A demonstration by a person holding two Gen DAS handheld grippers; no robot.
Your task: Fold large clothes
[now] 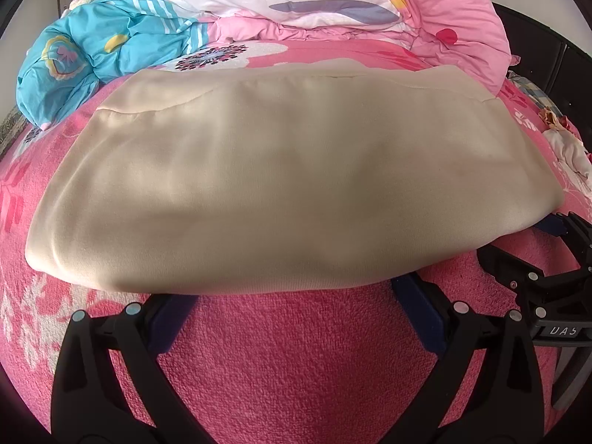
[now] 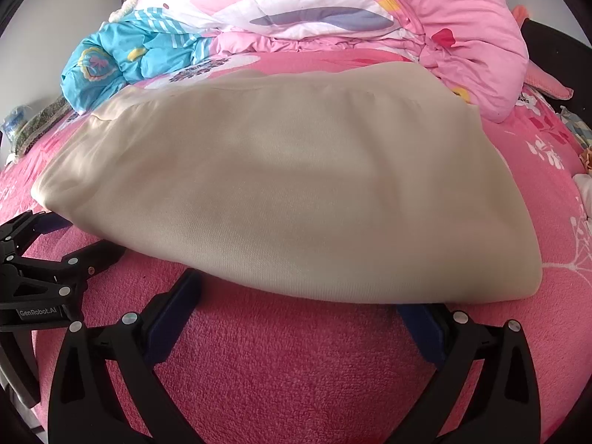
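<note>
A large beige garment (image 1: 288,185) lies folded into a wide flat bundle on the pink bed cover; it also fills the middle of the right wrist view (image 2: 296,199). My left gripper (image 1: 292,296) is open, its blue-padded fingertips (image 1: 410,288) just under the garment's near folded edge. My right gripper (image 2: 296,307) is open too, its fingertips (image 2: 185,288) at or under the same near edge. The right gripper also shows at the right of the left wrist view (image 1: 547,259). The left gripper shows at the left of the right wrist view (image 2: 48,251). Neither holds cloth.
A pink fleece cover (image 1: 296,362) with white flowers covers the bed. A bunched pink and white quilt (image 1: 370,3) and a blue crumpled cloth (image 1: 100,55) lie behind the garment. Small crumpled cloths (image 1: 566,148) lie at the right edge.
</note>
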